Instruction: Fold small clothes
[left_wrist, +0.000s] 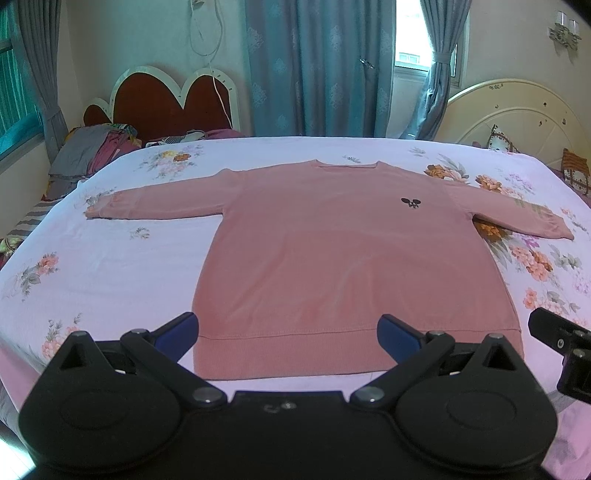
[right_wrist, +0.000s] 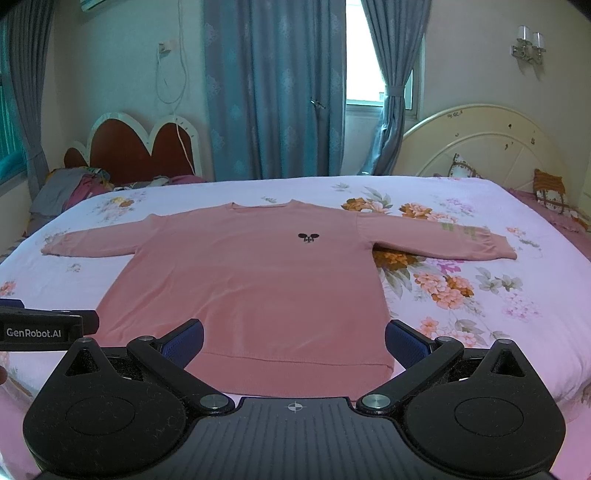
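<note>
Pink sweater (left_wrist: 332, 258) is laid flat, front up, sleeves spread, on floral bedsheet (left_wrist: 110, 266). L gripper (left_wrist: 288, 332) and R gripper (right_wrist: 293, 339) are held above hem w/ jaws spread wide, nothing gripped.

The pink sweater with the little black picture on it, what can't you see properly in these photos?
- Pink knit sweater: its near hem corners sit behind the left gripper's blue fingers in the left wrist view.
- Small black chest emblem: too small to read in either view.
- Pile of clothes by the red headboard: blurred, cut off by the floral bedsheet.
</note>
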